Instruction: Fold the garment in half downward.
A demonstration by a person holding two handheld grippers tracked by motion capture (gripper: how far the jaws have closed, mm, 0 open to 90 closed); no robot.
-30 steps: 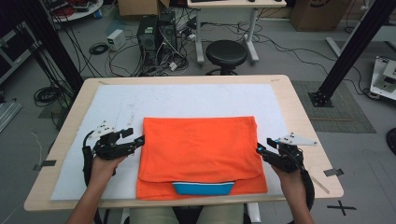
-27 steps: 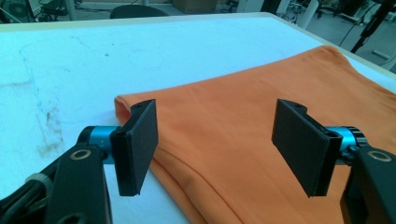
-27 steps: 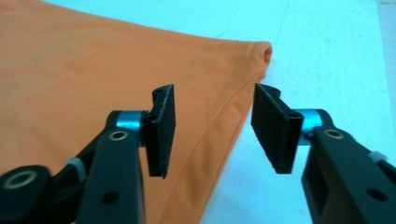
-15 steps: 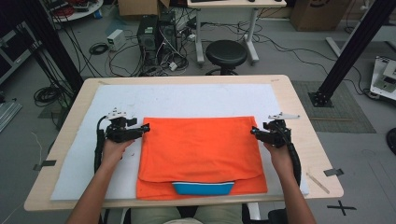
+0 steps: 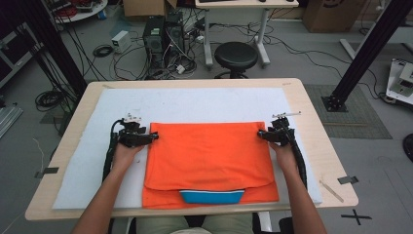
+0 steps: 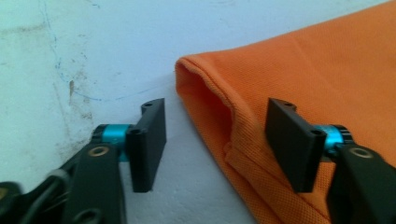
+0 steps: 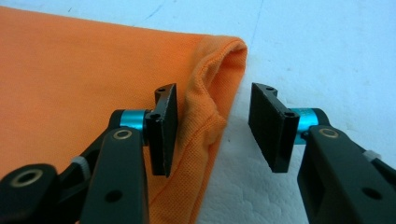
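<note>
An orange folded garment (image 5: 209,153) lies flat on the white mat (image 5: 195,105), with a blue band (image 5: 212,196) showing at its near edge. My left gripper (image 5: 147,138) is at the garment's far left corner. In the left gripper view the folded orange edge (image 6: 224,116) lies between the jaws of the left gripper (image 6: 219,140), which have just been closing; the pads are not pressing on it. My right gripper (image 5: 263,135) is at the far right corner. There the orange edge (image 7: 210,112) lies between the jaws of the right gripper (image 7: 217,133), which have also just been closing, still apart.
The mat covers most of a wooden table (image 5: 314,122). Beyond the table's far edge stand a black stool (image 5: 236,54), computer cases (image 5: 163,34) and loose cables on the floor. Black frame posts rise at the left and right.
Both hands have moved away from the person along the garment's sides, from its middle to its far corners, and now straddle the corner edges. The garment has not moved.
</note>
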